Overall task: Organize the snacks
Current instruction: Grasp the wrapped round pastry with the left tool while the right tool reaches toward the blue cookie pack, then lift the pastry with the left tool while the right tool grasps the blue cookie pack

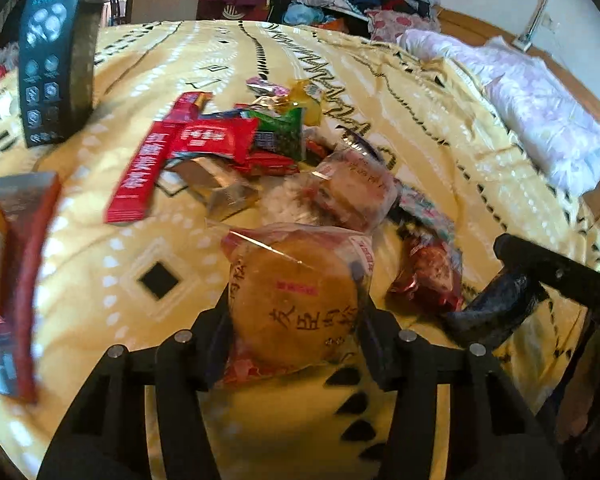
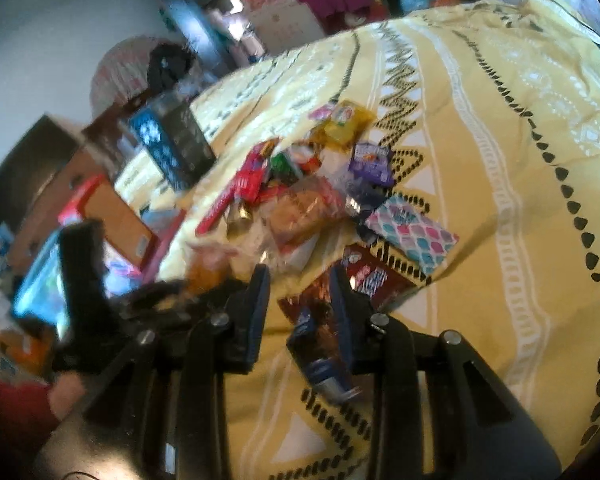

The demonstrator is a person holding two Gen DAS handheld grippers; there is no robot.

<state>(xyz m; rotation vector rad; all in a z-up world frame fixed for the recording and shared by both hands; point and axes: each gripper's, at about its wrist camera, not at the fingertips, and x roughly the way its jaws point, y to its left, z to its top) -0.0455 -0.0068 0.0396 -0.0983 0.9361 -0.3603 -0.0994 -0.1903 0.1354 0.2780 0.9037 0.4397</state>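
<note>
Far left in my L wrist view: a red box edge (image 1: 28, 292), blurred, w/ a dark printed box (image 1: 46, 68) standing upright behind it on the yellow patterned bedspread (image 1: 112, 248). Moving right, the snack pile sits mid-bed: a long red stick pack (image 1: 140, 176) lying flat, a red packet (image 1: 216, 138) partly over it, a green packet (image 1: 284, 136) just beside that, a clear-wrapped pastry (image 1: 352, 192) nearer me.

My left gripper (image 1: 294, 312) has a round bun in clear wrapper (image 1: 292, 300) between its fingers; both pads touch the wrapper's sides, so I read it as pinching the bun. Bun is at the near edge of the pile.

Right of that, a red foil snack (image 1: 428, 276) lies on the spread, and at the frame's right edge I see the other tool's arm w/ a dark blue wrapper (image 1: 496, 312) in it.

R wrist view: right gripper (image 2: 300, 312) is pressed onto that dark blue wrapper (image 2: 320, 344), held just off the spread, near a brown-red foil packet (image 2: 364, 284). A pastel scale-pattern packet (image 2: 412, 236) lies further right, w/ a purple packet (image 2: 372, 164) beyond it.
</note>
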